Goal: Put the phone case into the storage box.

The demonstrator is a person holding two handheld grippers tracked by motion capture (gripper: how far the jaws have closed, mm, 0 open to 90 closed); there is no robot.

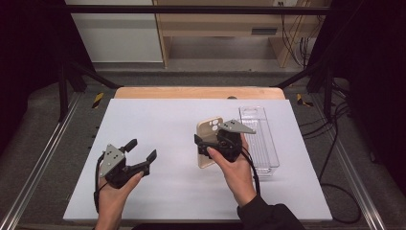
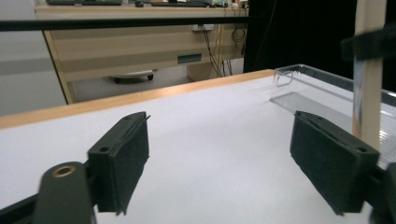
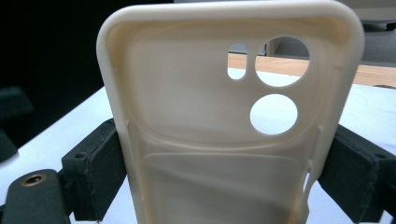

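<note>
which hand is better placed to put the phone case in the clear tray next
Right, most likely. The right gripper is already clamped on the phone case beside the clear tray. The left gripper stands open with nothing between its jaws, farther from the tray.

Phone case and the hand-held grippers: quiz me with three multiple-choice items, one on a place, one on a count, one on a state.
1. Where does the clear tray lie?
A. On the table's right side, beyond the right hand-held gripper
B. At the table's left edge
C. On the floor

2. How many round or slot openings show in the phone case near its top?
A. One
B. Three
C. Six

3. How does the left hand-held gripper stand?
A. Shut on the case
B. Shut on the tray
C. Open, with nothing between its pads

Answers: A, the high view shows the tray right of the held case. B, the right gripper view shows two round holes and one slot. C, the left gripper view shows bare table between the pads.
</note>
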